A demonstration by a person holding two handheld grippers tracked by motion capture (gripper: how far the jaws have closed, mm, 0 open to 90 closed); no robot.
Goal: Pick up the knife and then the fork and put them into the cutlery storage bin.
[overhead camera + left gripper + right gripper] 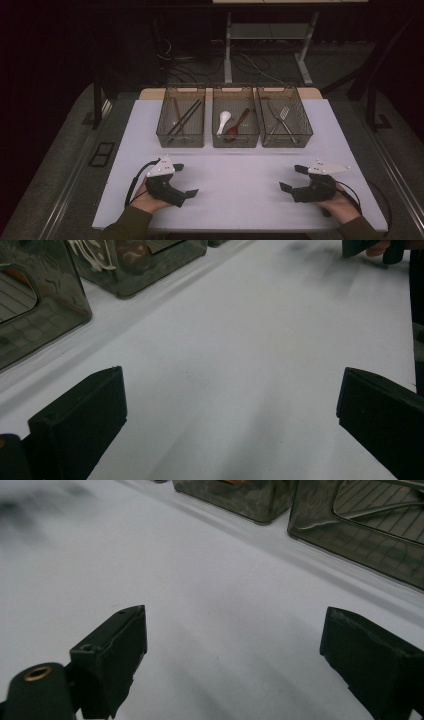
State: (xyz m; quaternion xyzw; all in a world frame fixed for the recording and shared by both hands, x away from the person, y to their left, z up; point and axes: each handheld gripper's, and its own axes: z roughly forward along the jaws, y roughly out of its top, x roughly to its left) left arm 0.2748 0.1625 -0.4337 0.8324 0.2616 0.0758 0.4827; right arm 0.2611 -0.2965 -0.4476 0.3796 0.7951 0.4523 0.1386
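Observation:
Both grippers rest low over the front of the white table [240, 160], each held in a person's hand. My left gripper [186, 179] is at the front left with its jaws wide apart and only bare tabletop between them [232, 385]. At the front right, my right gripper [291, 177] is open too, with nothing between its jaws [235, 625]. The two grippers point inward toward each other. A corner of the right gripper [365, 246] is also visible far off in the left gripper view.
Three smoky see-through bins stand in a row at the back. The left bin [181, 117] holds chopsticks. A white spoon [223, 121] and a wooden spoon lie in the middle bin [235, 117]. The right bin [284, 117] holds a metal fork. Table edges lie close behind both hands.

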